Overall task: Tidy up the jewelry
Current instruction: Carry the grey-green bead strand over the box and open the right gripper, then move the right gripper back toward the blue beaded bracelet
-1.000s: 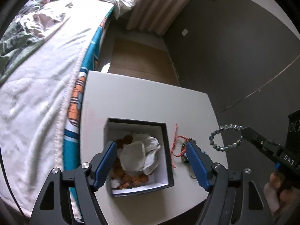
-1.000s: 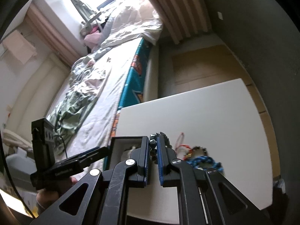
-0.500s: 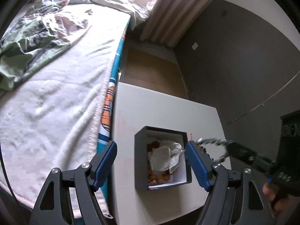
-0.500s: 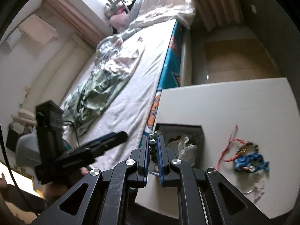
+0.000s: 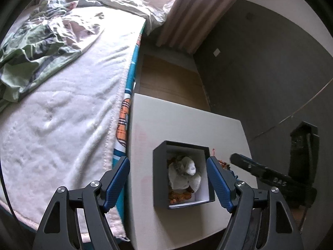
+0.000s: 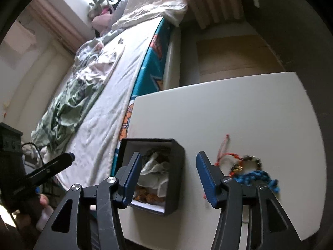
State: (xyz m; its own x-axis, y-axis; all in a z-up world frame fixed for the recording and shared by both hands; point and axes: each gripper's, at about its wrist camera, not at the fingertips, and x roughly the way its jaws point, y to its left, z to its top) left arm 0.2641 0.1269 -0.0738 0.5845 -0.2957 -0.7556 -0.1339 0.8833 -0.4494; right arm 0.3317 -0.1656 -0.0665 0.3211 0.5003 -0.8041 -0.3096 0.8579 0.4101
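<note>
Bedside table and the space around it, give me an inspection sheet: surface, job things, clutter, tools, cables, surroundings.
Surface: white table, mostly bare at the far end.
Job's things: open black box holding crumpled white tissue and brown beads; beside the box, on the table, a red cord, a dark bead bracelet and a blue bracelet, loosely tangled.
Clutter: nothing seen.
Tools: left tool open, empty, above the box; right tool open, empty.
Cables: a thin black cable at the left tool's handle.
Surroundings: bed with white blanket and green clothes against the table; curtain; grey wall.
</note>
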